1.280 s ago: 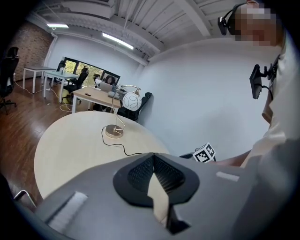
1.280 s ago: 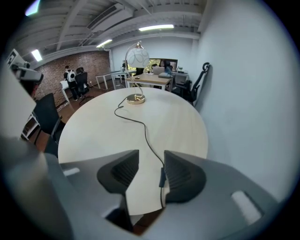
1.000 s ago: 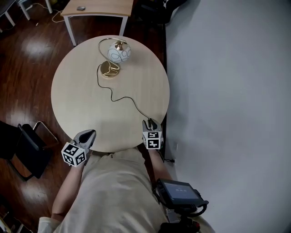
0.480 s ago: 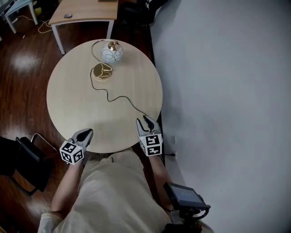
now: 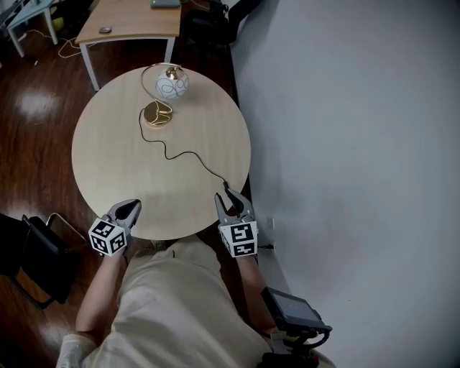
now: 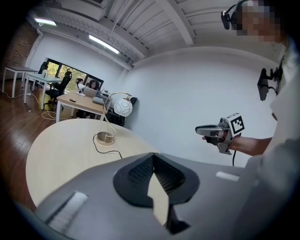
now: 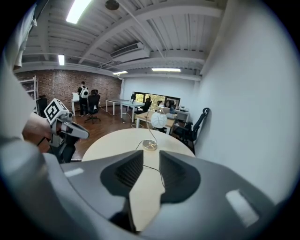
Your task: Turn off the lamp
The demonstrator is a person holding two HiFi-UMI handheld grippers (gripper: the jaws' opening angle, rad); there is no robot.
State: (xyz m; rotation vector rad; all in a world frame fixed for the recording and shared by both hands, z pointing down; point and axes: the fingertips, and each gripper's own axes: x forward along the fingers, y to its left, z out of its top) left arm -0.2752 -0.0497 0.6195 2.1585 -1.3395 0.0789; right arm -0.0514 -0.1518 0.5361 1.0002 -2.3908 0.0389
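The lamp, a white patterned globe (image 5: 172, 84) on a curved gold stem with a gold base (image 5: 157, 113), stands at the far side of the round table (image 5: 115, 158). Its black cord (image 5: 188, 153) runs across the top toward the near right edge. My right gripper (image 5: 233, 203) hovers above that edge just past the cord's end, its jaws closing with a gap and nothing between them. The right gripper view shows the globe (image 7: 158, 120) and cord beyond the gap. My left gripper (image 5: 128, 210) sits at the near left edge, its fingertips together (image 6: 152, 158).
A wooden desk (image 5: 129, 18) stands beyond the table on the dark wood floor. A black chair (image 5: 29, 248) is at the near left. A white wall (image 5: 345, 144) runs close along the table's right side. A black device (image 5: 291, 309) hangs by my waist.
My right gripper has lifted off the cord at the table's edge and drawn back toward me, its jaws narrower. The left gripper has barely moved.
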